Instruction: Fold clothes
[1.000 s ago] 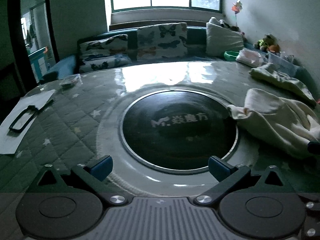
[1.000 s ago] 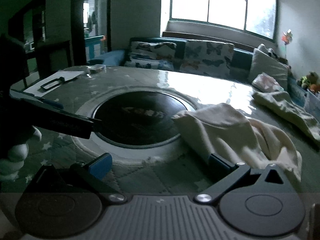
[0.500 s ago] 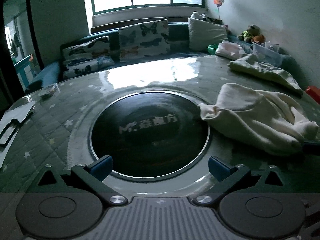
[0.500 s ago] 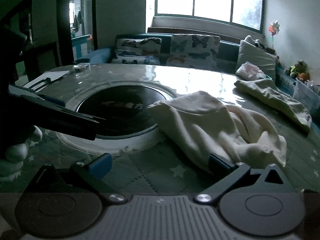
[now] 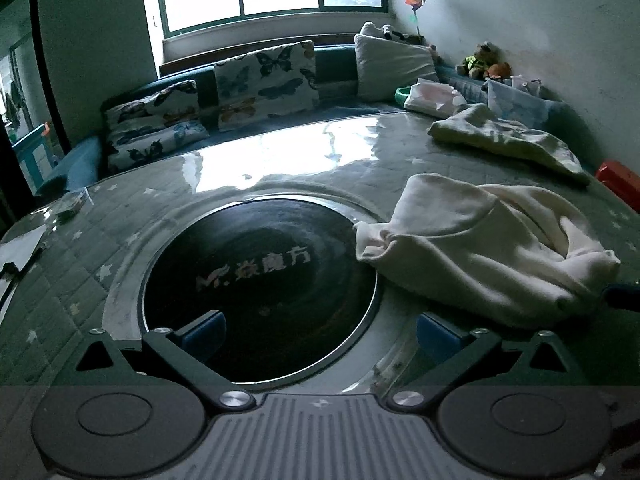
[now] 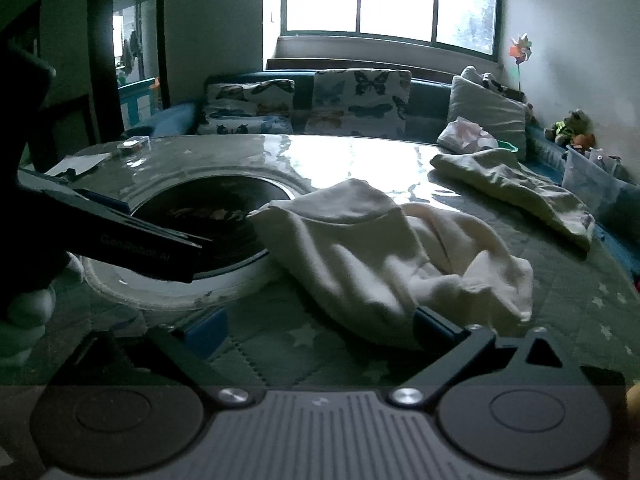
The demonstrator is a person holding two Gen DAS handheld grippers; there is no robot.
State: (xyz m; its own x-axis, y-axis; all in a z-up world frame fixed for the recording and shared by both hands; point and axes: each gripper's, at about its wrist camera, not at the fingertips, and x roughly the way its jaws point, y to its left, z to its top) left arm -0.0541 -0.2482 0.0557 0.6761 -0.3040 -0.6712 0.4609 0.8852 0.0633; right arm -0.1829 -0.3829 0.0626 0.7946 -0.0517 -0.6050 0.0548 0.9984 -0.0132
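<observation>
A crumpled cream garment (image 5: pixel 476 248) (image 6: pixel 384 252) lies on the green quilted table, its left edge over the rim of the round dark inset (image 5: pixel 260 284). My left gripper (image 5: pixel 320 330) hovers open over the inset, left of the garment, holding nothing. My right gripper (image 6: pixel 320 330) is open near the table's front; its right fingertip (image 6: pixel 434 326) sits at the garment's near edge, and whether it touches is unclear. The left gripper's body (image 6: pixel 120 240) shows at the left of the right wrist view. A second pale garment (image 5: pixel 504 140) (image 6: pixel 516 188) lies farther back on the right.
Papers with a dark frame (image 5: pixel 16 252) lie at the table's left edge, a small clear box (image 6: pixel 134 143) behind them. A sofa with butterfly cushions (image 5: pixel 264 80) runs behind the table under the window. A red object (image 5: pixel 620 180) and a clear bin (image 6: pixel 592 176) sit at the right.
Both cameras have swung and moved toward the cream garment, which now looks larger and nearer. The garment itself has not moved. Both grippers stayed open.
</observation>
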